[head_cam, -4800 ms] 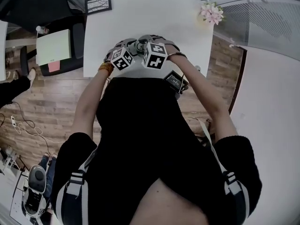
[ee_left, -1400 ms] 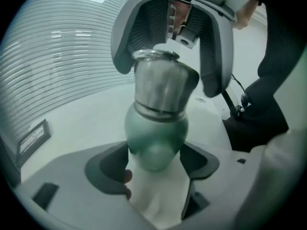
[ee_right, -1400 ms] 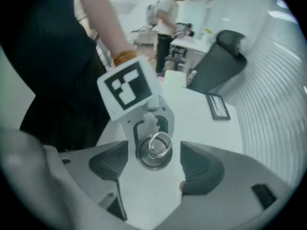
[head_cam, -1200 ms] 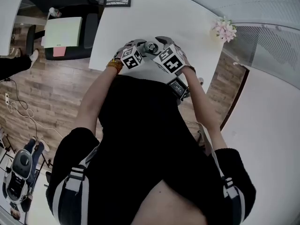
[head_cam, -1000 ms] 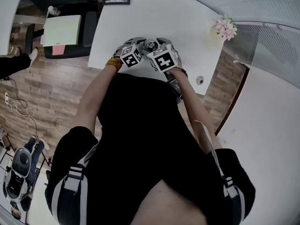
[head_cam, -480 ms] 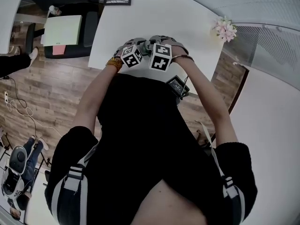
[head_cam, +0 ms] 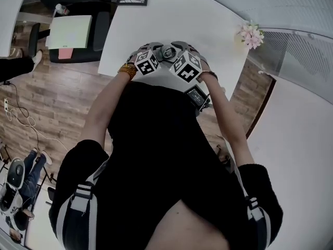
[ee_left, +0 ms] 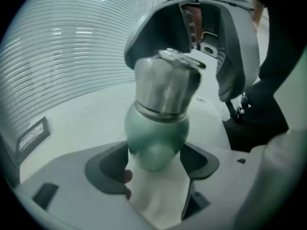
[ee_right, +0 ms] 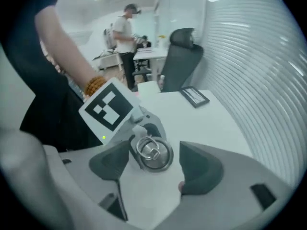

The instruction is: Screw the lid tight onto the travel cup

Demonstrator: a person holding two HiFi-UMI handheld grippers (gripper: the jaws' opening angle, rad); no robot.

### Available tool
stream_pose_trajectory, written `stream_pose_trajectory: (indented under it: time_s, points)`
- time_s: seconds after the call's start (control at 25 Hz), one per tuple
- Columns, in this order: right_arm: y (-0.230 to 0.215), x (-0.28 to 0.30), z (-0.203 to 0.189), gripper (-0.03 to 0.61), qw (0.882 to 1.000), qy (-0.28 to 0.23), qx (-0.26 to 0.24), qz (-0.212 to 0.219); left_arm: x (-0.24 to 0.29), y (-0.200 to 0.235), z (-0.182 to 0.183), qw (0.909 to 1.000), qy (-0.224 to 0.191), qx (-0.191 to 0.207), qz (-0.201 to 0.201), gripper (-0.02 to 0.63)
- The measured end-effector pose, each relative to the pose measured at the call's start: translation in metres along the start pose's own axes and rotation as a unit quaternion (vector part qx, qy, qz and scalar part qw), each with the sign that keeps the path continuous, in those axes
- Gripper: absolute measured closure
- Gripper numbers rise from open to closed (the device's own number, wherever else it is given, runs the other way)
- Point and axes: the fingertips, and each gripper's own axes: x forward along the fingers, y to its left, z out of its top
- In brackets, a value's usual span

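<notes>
My left claw (ee_left: 156, 164) seems clenched on the green body of the cup (ee_left: 156, 133), held over the near edge of the desk (head_cam: 171, 14). My right claw (ee_right: 156, 169) has just been opening and now stands released, with the steel lid (ee_right: 154, 152) between its pads.

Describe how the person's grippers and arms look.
The left gripper and right gripper have light grey bodies with dark grey jaw pads; each carries a cube of black-and-white square markers. The person wears a black top, its sleeves striped white, and a beaded bracelet on the left wrist. The right gripper's jaws have just been opening, the lid between them.
</notes>
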Motion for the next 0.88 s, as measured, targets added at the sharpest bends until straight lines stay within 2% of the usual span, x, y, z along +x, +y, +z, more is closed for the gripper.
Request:
stream_pose_trajectory:
  time_s: [0.12,0.2,0.24,0.36,0.44,0.52,0.6,0.64,0.68,0.76,0.8,0.84,0.88]
  points:
    - [-0.001,0.0,-0.002,0.245,0.993,-0.018,0.109,-0.035,0.0,0.0,0.0,1.0,0.001,0.0,-0.002,0.272]
    - [-0.006,0.001,-0.002,0.276,0.986,-0.022,0.156,-0.061,0.001,0.0,0.0,1.0,0.001,0.0,-0.002,0.272]
    - [-0.009,0.001,-0.001,0.309,0.983,-0.02,0.166,-0.072,0.001,0.001,0.001,1.0,0.001,0.0,-0.002,0.272]
    - [-0.01,0.003,-0.002,0.313,0.987,-0.003,0.147,-0.059,0.001,0.001,0.001,1.0,0.003,0.0,-0.002,0.272]
    - [-0.006,0.004,-0.002,0.316,0.994,0.011,0.097,-0.038,0.001,0.0,0.0,1.0,0.004,0.001,-0.003,0.272]
    - [-0.001,0.006,-0.002,0.318,0.999,0.035,0.016,-0.017,0.001,0.0,0.0,1.0,0.003,0.001,-0.005,0.272]
    - [0.005,0.008,-0.005,0.319,0.994,0.062,-0.088,0.012,0.0,0.0,0.0,1.0,0.004,0.001,-0.007,0.272]
    - [0.008,0.008,-0.007,0.32,0.985,0.073,-0.154,0.027,0.001,-0.001,0.0,1.0,0.005,0.0,-0.007,0.272]
    - [0.011,0.008,-0.011,0.32,0.97,0.083,-0.225,0.039,0.001,-0.001,0.0,1.0,0.005,0.0,-0.007,0.272]
    - [0.014,0.007,-0.016,0.321,0.934,0.105,-0.338,0.047,0.002,-0.001,0.001,1.0,0.005,-0.001,-0.005,0.272]
    - [0.014,0.008,-0.017,0.321,0.923,0.114,-0.365,0.047,0.002,-0.001,0.001,1.0,0.005,-0.001,-0.005,0.272]
    - [0.014,0.008,-0.017,0.321,0.919,0.119,-0.373,0.047,0.001,-0.001,0.001,1.0,0.005,-0.002,-0.005,0.272]
    - [0.014,0.008,-0.016,0.32,0.923,0.116,-0.364,0.046,0.001,-0.001,0.001,1.0,0.005,-0.003,-0.005,0.272]
